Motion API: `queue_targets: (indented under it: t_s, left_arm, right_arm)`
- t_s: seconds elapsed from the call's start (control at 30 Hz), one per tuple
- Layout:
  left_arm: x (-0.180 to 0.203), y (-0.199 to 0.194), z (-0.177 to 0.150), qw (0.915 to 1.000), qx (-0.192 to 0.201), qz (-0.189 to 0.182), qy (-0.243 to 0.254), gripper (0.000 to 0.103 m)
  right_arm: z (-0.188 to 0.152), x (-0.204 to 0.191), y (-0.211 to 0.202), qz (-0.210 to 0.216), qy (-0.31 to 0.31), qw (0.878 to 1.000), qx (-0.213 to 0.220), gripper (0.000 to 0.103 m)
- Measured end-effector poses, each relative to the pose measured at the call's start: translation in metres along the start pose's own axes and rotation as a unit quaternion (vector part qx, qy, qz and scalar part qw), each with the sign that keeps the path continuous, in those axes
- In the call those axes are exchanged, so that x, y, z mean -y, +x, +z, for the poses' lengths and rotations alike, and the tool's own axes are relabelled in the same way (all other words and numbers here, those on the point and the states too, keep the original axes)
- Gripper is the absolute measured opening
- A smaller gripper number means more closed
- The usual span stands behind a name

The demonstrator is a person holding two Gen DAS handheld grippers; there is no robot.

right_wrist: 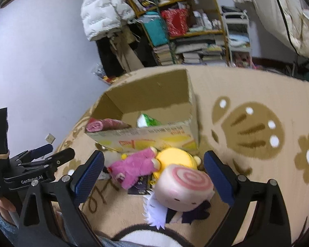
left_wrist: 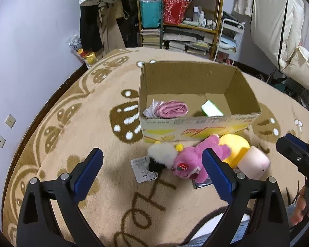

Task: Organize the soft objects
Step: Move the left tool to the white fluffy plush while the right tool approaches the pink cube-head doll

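Observation:
An open cardboard box [left_wrist: 195, 123] stands on the tan carpet; it also shows in the right wrist view [right_wrist: 146, 132]. Inside lie a pink rolled bundle [left_wrist: 174, 109] and a green-and-white pack [left_wrist: 211, 109]. In front of the box lie a white-and-black fluffy toy [left_wrist: 162, 156], a pink plush bear [left_wrist: 192, 161], a yellow plush [left_wrist: 234, 146] and a pink swirl-roll plush [right_wrist: 185, 187]. My left gripper [left_wrist: 152, 170] is open, above the carpet before the fluffy toy and bear. My right gripper [right_wrist: 153, 175] is open, straddling the bear, yellow plush and swirl roll.
A cluttered shelf [left_wrist: 181, 16] with books and bags stands behind the carpet, coats [left_wrist: 101, 10] hang to its left, and a white cart [left_wrist: 228, 39] stands to its right. A paper tag [left_wrist: 141, 169] and a dark packet [right_wrist: 139, 186] lie on the carpet by the toys.

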State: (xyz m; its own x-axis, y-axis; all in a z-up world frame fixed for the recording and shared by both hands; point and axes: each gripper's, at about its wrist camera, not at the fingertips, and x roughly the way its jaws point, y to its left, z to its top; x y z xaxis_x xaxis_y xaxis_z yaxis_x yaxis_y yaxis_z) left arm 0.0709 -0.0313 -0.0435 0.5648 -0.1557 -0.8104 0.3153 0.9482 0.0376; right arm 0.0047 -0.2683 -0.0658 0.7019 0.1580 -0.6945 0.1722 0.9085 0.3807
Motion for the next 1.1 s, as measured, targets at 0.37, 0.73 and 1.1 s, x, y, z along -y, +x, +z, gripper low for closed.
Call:
queue_targets:
  t_s: [0.37, 0.73, 1.1]
  left_arm:
    - [-0.005, 0.037, -0.002, 0.9988, -0.047, 0.002, -0.013, 0.096]
    - [-0.008, 0.073, -0.003, 0.9962, -0.084, 0.007, -0.024, 0.096]
    - [-0.008, 0.109, -0.005, 0.9924, -0.119, 0.006, -0.031, 0.096]
  right_arm:
    - [-0.013, 0.032, 0.034, -0.022, 0.068, 0.994, -0.078, 0.101]
    - [-0.018, 0.034, 0.057, -0.028, 0.071, 0.99, -0.119, 0.101]
    - [-0.021, 0.04, 0.069, -0.049, 0.071, 0.987, -0.139, 0.101]
